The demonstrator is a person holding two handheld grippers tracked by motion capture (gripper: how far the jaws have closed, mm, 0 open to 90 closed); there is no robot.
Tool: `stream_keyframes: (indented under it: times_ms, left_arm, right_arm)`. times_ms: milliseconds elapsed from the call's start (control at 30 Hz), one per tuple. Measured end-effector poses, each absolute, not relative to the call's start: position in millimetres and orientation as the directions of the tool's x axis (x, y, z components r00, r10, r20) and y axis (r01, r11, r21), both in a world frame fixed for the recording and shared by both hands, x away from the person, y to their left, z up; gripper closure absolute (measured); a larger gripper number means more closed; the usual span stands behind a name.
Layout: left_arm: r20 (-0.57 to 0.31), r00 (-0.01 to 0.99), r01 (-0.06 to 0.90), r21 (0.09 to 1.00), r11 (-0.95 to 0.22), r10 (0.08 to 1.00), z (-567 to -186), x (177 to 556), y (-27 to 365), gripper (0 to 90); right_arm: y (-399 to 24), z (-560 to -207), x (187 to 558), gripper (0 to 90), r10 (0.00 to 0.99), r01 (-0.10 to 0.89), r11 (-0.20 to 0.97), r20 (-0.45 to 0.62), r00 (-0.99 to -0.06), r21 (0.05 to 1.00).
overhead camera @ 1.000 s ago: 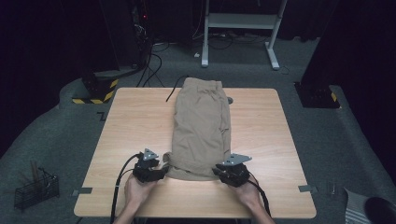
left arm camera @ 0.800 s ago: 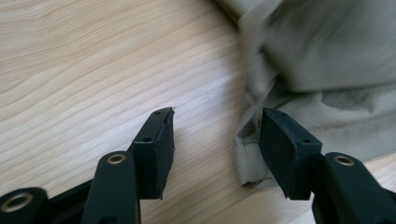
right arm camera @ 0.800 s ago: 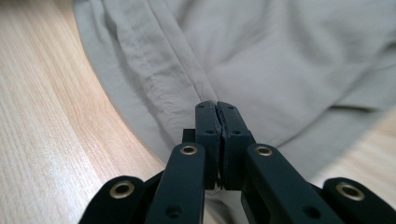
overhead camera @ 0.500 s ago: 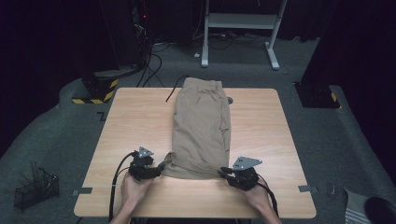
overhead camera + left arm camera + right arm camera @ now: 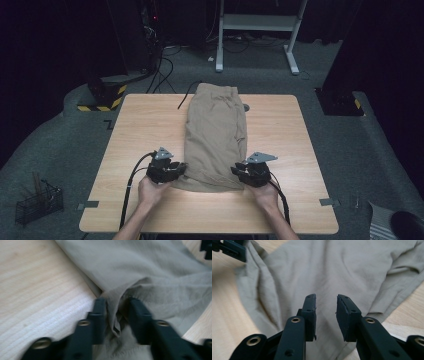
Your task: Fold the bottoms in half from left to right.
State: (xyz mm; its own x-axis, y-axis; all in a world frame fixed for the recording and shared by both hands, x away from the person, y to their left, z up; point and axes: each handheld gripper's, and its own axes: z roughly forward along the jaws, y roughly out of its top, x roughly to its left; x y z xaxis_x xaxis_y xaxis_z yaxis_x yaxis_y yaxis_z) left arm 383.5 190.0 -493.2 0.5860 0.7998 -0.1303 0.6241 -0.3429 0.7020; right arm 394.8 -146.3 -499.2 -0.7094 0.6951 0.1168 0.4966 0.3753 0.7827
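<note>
1. A tan garment (image 5: 216, 135) lies lengthwise down the middle of the wooden counter (image 5: 140, 130), folded into a long strip; its far end reaches the counter's far edge and its near end stops short of the near edge.
2. The left tongs (image 5: 176, 171) sit at the near left corner of the garment, held in the person's left hand (image 5: 150, 187). In the left gripper view a raised pleat of the cloth (image 5: 113, 315) stands between the two black jaws. These jaws have just been closing, and the fold is bunched in the gap with cloth against the left jaw (whether both pads truly press on it I cannot tell).
3. The right tongs (image 5: 239, 172) sit at the near right corner, held in the right hand (image 5: 265, 192). In the right gripper view (image 5: 325, 312) the jaws stand apart above flat cloth, with nothing pinched between them; they have just been opening.
4. A dark cable (image 5: 186, 97) lies across the far edge of the counter just left of the garment.
5. A wire basket (image 5: 37, 205) stands on the floor to the left of the counter.
</note>
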Motion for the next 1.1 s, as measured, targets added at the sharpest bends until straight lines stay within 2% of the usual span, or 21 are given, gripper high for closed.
stream_keyframes:
  times_ms: [100, 233, 333, 433, 500, 600, 767, 900, 1100]
  left_arm:
    - [-0.082, 0.614, 0.599, 0.697, -0.395, 0.785, -494.2, 372.6, 191.7, 85.4]
    - [-0.055, 0.617, 0.595, 0.686, -0.42, 0.785, -497.4, 353.4, 201.3, 85.2]
    - [-0.057, 0.606, 0.614, 0.669, -0.42, 0.794, -503.1, 345.7, 204.6, 76.0]
    - [-0.102, 0.574, 0.654, 0.654, -0.38, 0.813, -504.9, 344.6, 214.1, 62.5]
    - [-0.1, 0.548, 0.664, 0.655, -0.36, 0.83, -503.1, 344.0, 221.6, 51.3]
    - [-0.113, 0.497, 0.67, 0.681, -0.297, 0.86, -495.3, 342.5, 239.5, 43.1]
    - [-0.143, 0.454, 0.656, 0.721, -0.221, 0.879, -478.2, 355.1, 249.3, 36.3]
    - [-0.168, 0.482, 0.64, 0.738, -0.215, 0.86, -471.0, 377.5, 228.3, 33.2]
    - [-0.209, 0.534, 0.657, 0.712, -0.246, 0.819, -477.2, 400.8, 193.4, 30.9]
  right_arm:
    - [-140.7, -506.3, 395.7, 69.5, 0.699, 0.516, 0.403, 0.11, -0.706, 0.756]
    - [-140.8, -511.8, 389.3, 68.3, 0.698, 0.522, 0.424, 0.1, -0.709, 0.74]
    - [-140.6, -518.1, 389.1, 67.6, 0.697, 0.526, 0.465, 0.072, -0.713, 0.712]
    - [-142.6, -518.7, 390.2, 67.1, 0.701, 0.531, 0.45, 0.085, -0.708, 0.718]
    - [-142.7, -517.9, 389.8, 64.8, 0.703, 0.53, 0.452, 0.078, -0.706, 0.718]
    - [-144.2, -515.0, 388.7, 63.0, 0.712, 0.532, 0.43, 0.088, -0.696, 0.729]
    - [-137.9, -506.7, 389.1, 59.8, 0.719, 0.522, 0.398, 0.097, -0.688, 0.755]
    - [-125.5, -507.4, 390.7, 57.9, 0.711, 0.511, 0.416, 0.081, -0.699, 0.752]
    - [-115.0, -511.6, 393.7, 53.3, 0.719, 0.52, 0.418, 0.079, -0.691, 0.745]
